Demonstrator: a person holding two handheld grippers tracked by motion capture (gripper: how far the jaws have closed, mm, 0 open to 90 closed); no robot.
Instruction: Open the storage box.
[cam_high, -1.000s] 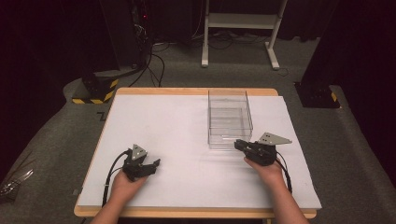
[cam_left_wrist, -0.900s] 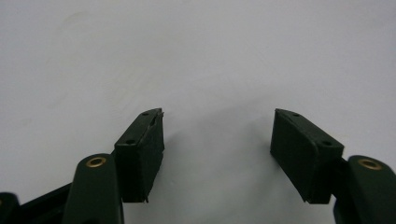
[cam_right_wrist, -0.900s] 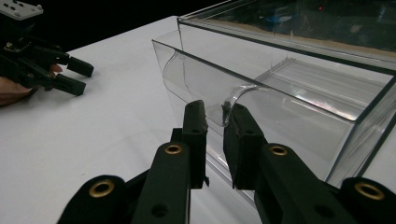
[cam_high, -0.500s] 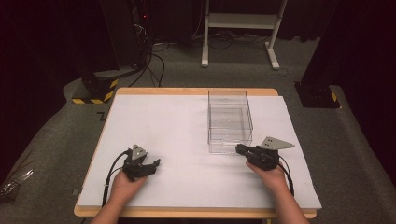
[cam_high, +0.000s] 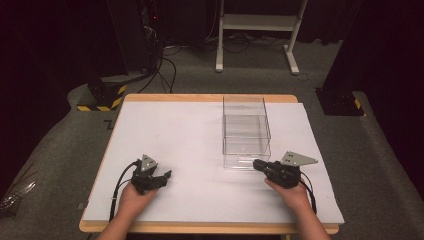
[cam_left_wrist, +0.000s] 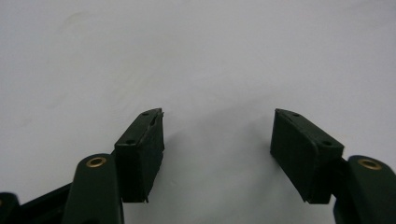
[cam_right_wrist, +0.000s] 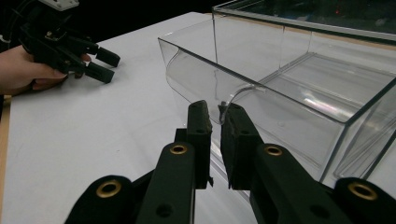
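Note:
A clear plastic case (cam_high: 244, 112) stands on the white table (cam_high: 175, 125), right of centre. Its clear drawer (cam_high: 247, 152) sticks out of the case toward me. My right gripper (cam_high: 256, 164) is at the drawer's front, and in the right gripper view its jaws (cam_right_wrist: 215, 121) are shut on the drawer's (cam_right_wrist: 280, 116) curved front lip. The drawer looks empty. My left gripper (cam_high: 167, 176) rests low on the table's near left. It stands open (cam_left_wrist: 217, 135) with only bare white surface between its fingers, and it also appears far off in the right gripper view (cam_right_wrist: 105, 65).
Wooden table edges frame the white top. On the floor behind stand a white metal stand (cam_high: 255, 30), a yellow-and-black striped base (cam_high: 102, 97) with cables, and a black base (cam_high: 340, 102) at the right.
The right gripper has drawn back toward me, and the drawer's front has come out of the case with it. The left gripper has stayed still.

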